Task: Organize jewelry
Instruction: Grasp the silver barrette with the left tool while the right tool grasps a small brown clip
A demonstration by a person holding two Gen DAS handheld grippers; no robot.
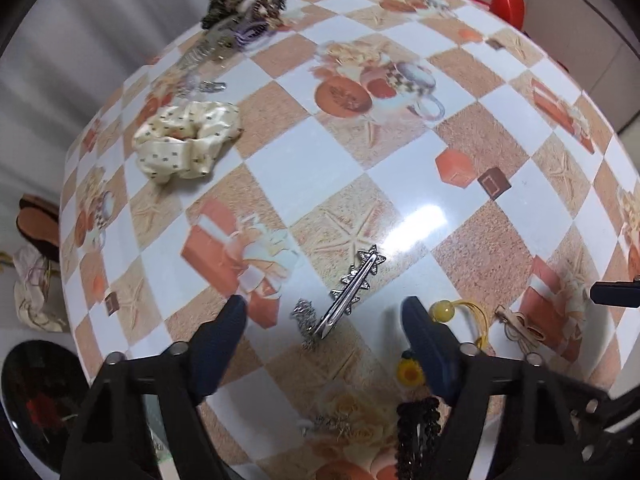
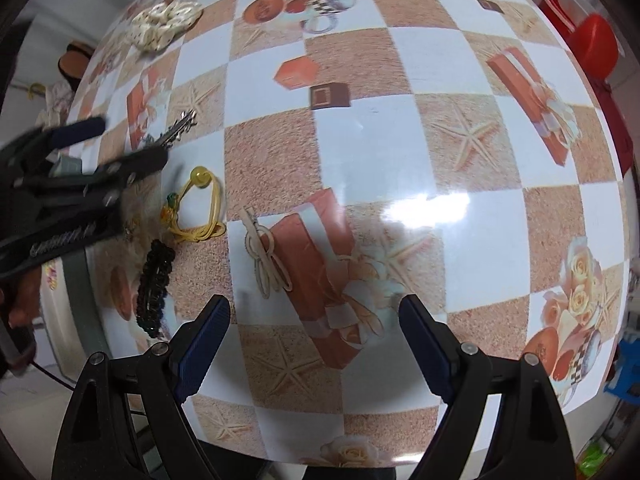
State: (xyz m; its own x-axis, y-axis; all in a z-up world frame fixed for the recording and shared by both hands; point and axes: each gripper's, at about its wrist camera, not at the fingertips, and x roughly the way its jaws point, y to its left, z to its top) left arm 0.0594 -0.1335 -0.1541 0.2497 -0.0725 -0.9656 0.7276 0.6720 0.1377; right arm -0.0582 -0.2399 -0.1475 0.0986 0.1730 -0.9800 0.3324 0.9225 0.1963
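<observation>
Two grippers are hovering over the table (image 1: 400, 184), both with jaws spread wide and gripping nothing. Nearest the left gripper (image 1: 323, 312), a silver star clip (image 1: 356, 284) is lying between its fingertips beside a small silver chain (image 1: 306, 318). A sunflower charm (image 1: 409, 372), black beaded clip (image 1: 416, 436) and yellow bead cord (image 1: 464, 312) are sitting just right of it. The right gripper (image 2: 314, 312) is hanging near a pale bow clip (image 2: 266, 256). Farther off, a cream scrunchie (image 1: 186, 140) and a tangled pile of hair pieces (image 1: 240, 12) are waiting. Probably the star clip is the target: closing across its narrow bar, clear of the chain, should work best.
</observation>
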